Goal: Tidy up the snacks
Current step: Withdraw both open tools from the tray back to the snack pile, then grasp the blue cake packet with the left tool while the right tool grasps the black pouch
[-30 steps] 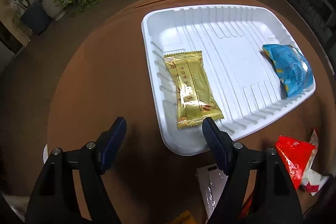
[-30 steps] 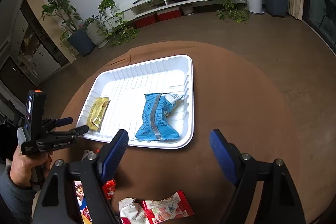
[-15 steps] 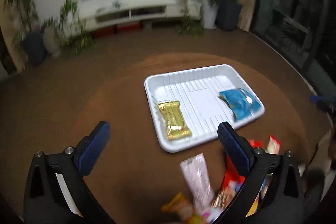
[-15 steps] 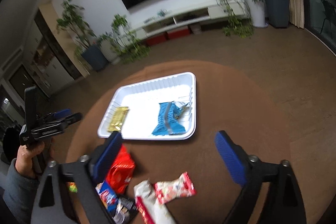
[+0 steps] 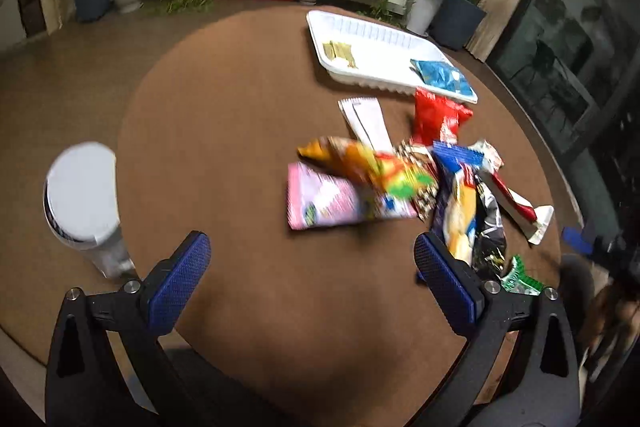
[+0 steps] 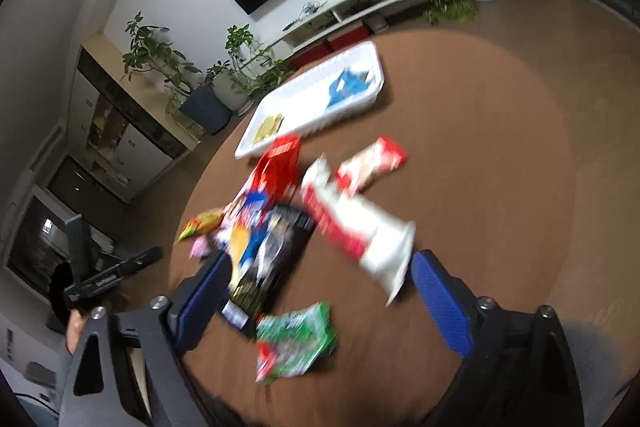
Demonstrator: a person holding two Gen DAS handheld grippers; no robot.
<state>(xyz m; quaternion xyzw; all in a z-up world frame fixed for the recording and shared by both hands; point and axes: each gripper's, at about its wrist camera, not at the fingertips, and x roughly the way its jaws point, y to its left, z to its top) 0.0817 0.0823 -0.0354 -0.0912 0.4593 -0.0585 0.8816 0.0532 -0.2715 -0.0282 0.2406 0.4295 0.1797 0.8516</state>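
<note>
No text, brand, number or sign can be read. The snack wrappers (image 5: 400, 183) heaped near the middle of the round worktop (image 5: 240, 147) carry print, but motion blur smears it into colour patches in both wrist views. The gold packet (image 5: 340, 53) and the blue packet (image 5: 440, 77) in the white tray (image 5: 372, 35) at the far edge are too small to make out. A pale marking on the left tongs (image 6: 106, 281) stays illegible.
</note>
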